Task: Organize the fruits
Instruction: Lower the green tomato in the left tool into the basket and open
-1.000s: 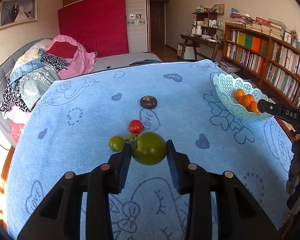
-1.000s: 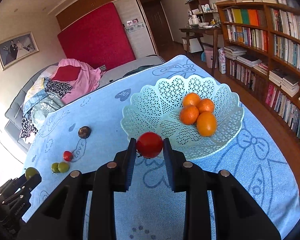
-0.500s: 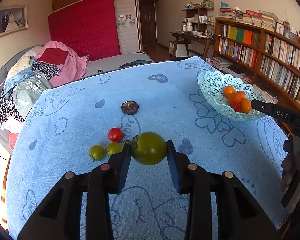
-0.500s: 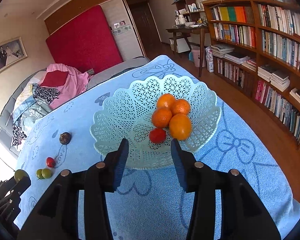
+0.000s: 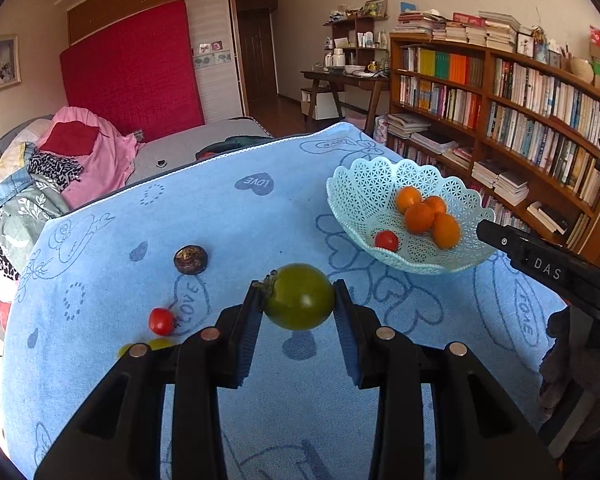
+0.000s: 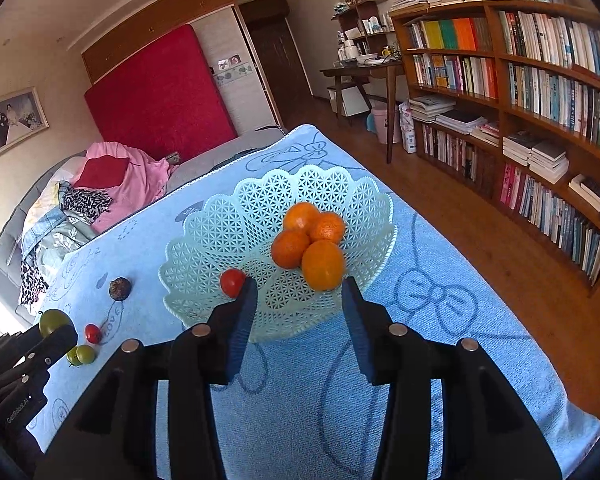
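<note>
1. The left gripper (image 5: 298, 300) has its jaws pinching a large green tomato (image 5: 299, 296), held up above the blue cloth (image 5: 228, 216) that covers the surface.
2. The same green tomato (image 6: 53, 321) shows at the far left of the right wrist view, at the tip of the left gripper.
3. The right gripper (image 6: 298, 304) has its jaws spread wide with nothing between them, hanging over the near rim of the basket (image 6: 228, 220).
4. The pale lattice basket (image 5: 364, 184) sits on the cloth near the right edge of the surface, on the side toward the bookshelf (image 5: 500, 92).
5. Four oranges (image 6: 306, 240) lie bunched together inside the basket, touching one another.
6. A red tomato (image 6: 231, 282) lies in the basket too, just left of the oranges and apart from them; the right gripper's left finger partly covers it.
7. On the cloth, a second small red tomato (image 5: 161, 321) lies left of the left gripper.
8. Two small green tomatoes (image 6: 81, 355) lie side by side, touching, just near of that red one.
9. A dark brown round fruit (image 5: 190, 259) lies farther back on the cloth, apart from the others.
</note>
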Available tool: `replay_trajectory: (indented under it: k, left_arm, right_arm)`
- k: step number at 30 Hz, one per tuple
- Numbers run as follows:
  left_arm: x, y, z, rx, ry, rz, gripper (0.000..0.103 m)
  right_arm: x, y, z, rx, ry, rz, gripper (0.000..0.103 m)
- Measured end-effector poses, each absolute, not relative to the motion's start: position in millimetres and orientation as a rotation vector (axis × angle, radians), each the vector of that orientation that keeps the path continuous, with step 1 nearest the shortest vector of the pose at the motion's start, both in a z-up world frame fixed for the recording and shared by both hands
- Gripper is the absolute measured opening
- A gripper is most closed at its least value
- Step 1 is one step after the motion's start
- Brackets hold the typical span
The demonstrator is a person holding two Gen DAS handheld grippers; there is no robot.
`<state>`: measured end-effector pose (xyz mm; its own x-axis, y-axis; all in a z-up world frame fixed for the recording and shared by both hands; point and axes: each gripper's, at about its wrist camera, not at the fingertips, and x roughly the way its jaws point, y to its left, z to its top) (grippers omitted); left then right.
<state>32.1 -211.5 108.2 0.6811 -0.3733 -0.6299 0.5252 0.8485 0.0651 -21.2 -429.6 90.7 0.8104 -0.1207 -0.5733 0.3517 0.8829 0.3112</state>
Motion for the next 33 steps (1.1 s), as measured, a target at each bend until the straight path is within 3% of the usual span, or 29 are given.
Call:
replay_trajectory:
  k: [20, 21, 24, 33]
  left_arm:
    - [58.2, -297.4, 102.1, 0.215, 0.698, -0.704, 0.037]
    - [58.6, -298.5, 101.1, 0.213, 0.703, -0.707, 0.040]
    - [57.6, -296.4, 101.4, 0.199, 0.684, -0.702, 0.063]
    - [64.9, -282.7, 101.4, 0.181, 0.696, -0.650, 0.066]
  right_arm:
    - [-28.8, -454.2, 89.8, 0.491, 0.564, -0.297, 0.051]
    - [-28.4, -455.1, 88.9, 0.494, 0.567, -0.298, 0.051]
    - [-28.4, -458.2, 86.7, 0.516, 0.572, -0.295, 0.051]
    - [-28.4, -454.9, 87.1, 0.506, 0.573, -0.293, 0.051]
